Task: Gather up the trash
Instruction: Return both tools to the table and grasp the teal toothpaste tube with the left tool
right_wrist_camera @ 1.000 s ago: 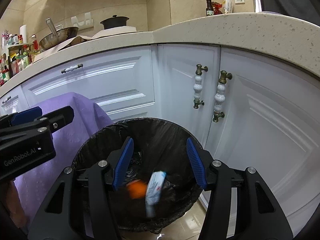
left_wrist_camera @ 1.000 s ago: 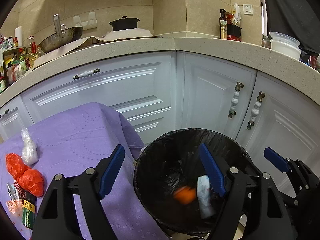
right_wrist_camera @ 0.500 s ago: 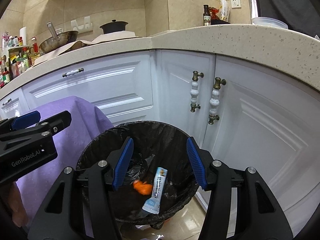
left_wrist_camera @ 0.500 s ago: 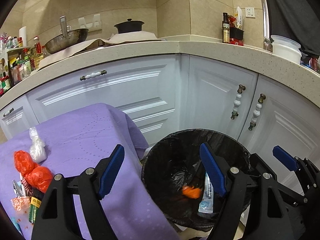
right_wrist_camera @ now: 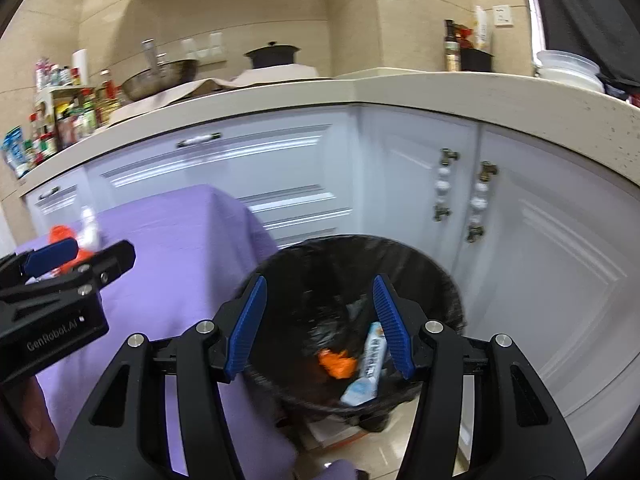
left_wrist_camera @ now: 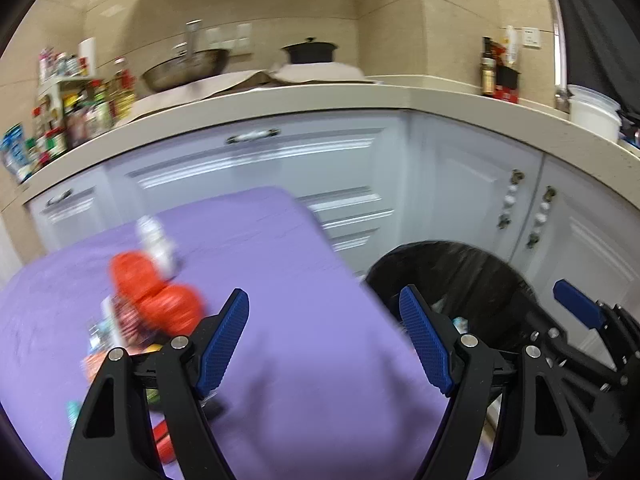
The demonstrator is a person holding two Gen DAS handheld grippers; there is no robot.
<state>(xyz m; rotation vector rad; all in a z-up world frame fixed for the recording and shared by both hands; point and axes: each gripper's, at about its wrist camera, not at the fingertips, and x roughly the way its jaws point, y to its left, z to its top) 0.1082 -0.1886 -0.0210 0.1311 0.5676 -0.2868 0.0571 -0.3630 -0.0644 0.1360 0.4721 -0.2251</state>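
A black-lined trash bin point(right_wrist_camera: 444, 280) stands on the floor by the white cabinets, holding an orange scrap point(right_wrist_camera: 338, 362) and a white-blue tube point(right_wrist_camera: 368, 364). My right gripper point(right_wrist_camera: 320, 324) hovers open over the bin with nothing between its fingers. My left gripper point(left_wrist_camera: 324, 340) is open and empty above the purple-covered table point(left_wrist_camera: 304, 272). Left of it lie blurred red crumpled bags point(left_wrist_camera: 160, 292), a clear plastic wad point(left_wrist_camera: 156, 240) and small wrappers point(left_wrist_camera: 100, 344). The bin point(left_wrist_camera: 472, 272) shows at the right of the left wrist view.
White cabinet doors with beaded handles point(right_wrist_camera: 476, 200) stand close behind the bin. The counter point(left_wrist_camera: 360, 100) above carries a wok, a black pot, bottles and a white tub. A hand point(right_wrist_camera: 36, 420) shows at the lower left. Tiled floor lies beneath the bin.
Both grippers have swung left, away from over the bin and toward the purple table. The orange scrap and the tube have fallen and settled in the bin. Both stay open.
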